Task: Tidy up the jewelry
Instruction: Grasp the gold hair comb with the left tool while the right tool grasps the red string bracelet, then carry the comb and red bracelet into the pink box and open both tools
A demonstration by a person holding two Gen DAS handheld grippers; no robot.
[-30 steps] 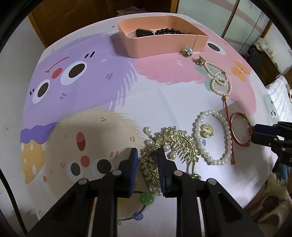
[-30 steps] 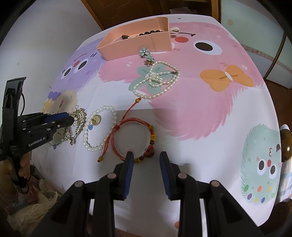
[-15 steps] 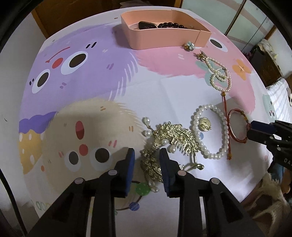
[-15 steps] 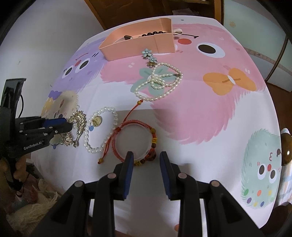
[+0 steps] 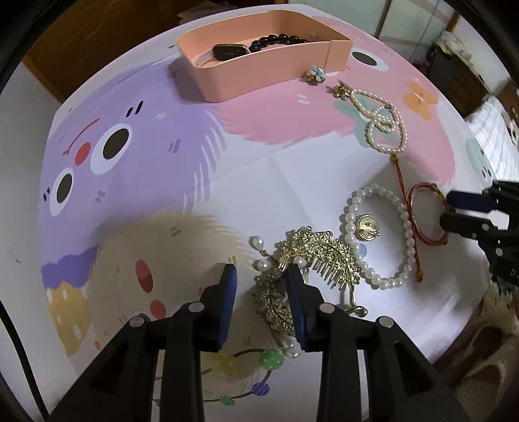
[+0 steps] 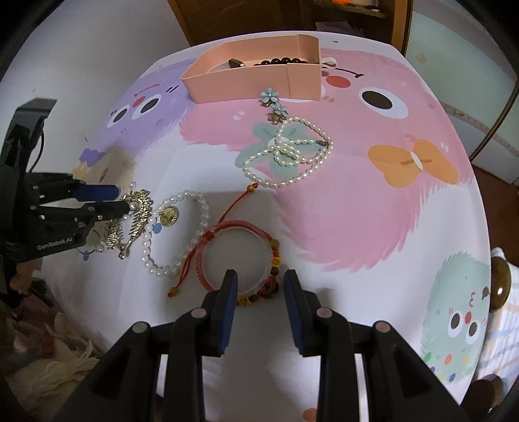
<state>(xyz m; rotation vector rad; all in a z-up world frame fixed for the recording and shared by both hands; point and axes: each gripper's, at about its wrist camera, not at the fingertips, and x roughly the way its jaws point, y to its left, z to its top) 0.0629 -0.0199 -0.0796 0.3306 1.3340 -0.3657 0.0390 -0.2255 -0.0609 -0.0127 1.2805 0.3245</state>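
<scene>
My left gripper [image 5: 261,282] is open just above the table, its right finger over a gold hair comb with pearls [image 5: 319,251]; it shows from the side in the right wrist view [image 6: 120,199]. A pearl bracelet with a gold charm [image 5: 378,237] lies to the right of the comb. My right gripper [image 6: 259,287] is open, its fingers either side of the near edge of a red woven bracelet [image 6: 240,250]. A long pearl necklace [image 6: 288,152] and small flower earrings [image 6: 274,102] lie farther back. The pink tray [image 5: 269,73] at the far side holds a dark bead bracelet and a watch.
A cartoon-print cloth [image 5: 136,155] covers the table. The near table edge drops off below both grippers. A wooden cabinet [image 6: 259,16] stands behind the table. A bed [image 5: 496,130] is at the right.
The left gripper has opened wider and shifted left and back, so the comb lies under its right finger. The right gripper has moved forward over the red bracelet's edge and opened slightly.
</scene>
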